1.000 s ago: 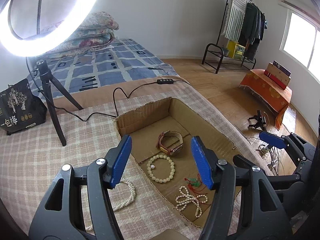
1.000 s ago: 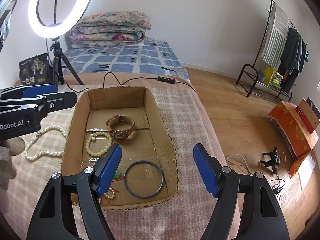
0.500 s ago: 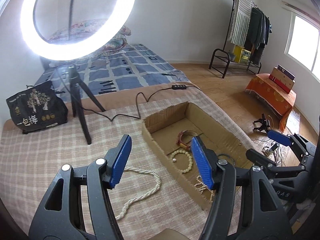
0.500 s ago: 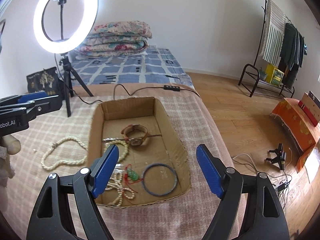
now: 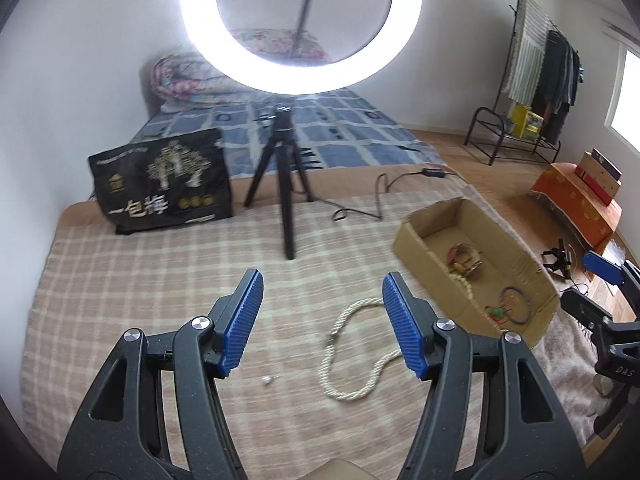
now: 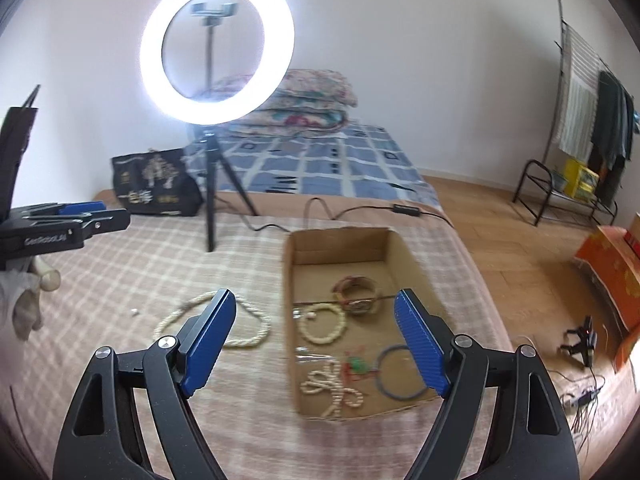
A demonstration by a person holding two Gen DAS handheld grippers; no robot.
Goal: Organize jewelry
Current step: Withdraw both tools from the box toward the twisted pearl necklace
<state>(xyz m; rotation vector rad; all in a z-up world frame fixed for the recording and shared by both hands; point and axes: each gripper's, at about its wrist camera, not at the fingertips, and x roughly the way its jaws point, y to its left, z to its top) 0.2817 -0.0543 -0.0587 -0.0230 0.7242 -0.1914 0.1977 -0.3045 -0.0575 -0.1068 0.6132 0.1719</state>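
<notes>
A cream rope necklace (image 5: 352,354) lies loose on the plaid blanket, left of a cardboard box (image 5: 404,236); it also shows in the right wrist view (image 6: 244,330). A small white bead (image 5: 266,380) lies on the blanket near it. The box (image 6: 286,280) holds a leather watch (image 6: 358,294), a bead bracelet (image 6: 322,324), a pearl strand (image 6: 332,388), a green charm (image 6: 356,366) and a dark hoop (image 6: 400,372). My left gripper (image 5: 322,322) is open and empty, above the necklace. My right gripper (image 6: 316,342) is open and empty, above the box's near left side.
A ring light on a black tripod (image 5: 286,184) stands on the blanket behind the necklace, its cable (image 5: 376,200) trailing right. A black printed bag (image 5: 164,184) stands at the back left. The bed edge drops to wooden floor (image 6: 520,264) on the right.
My left gripper has swung left, away from the box, so the necklace now lies between its fingers. My right gripper has pulled back and turned left a little. Both stayed open.
</notes>
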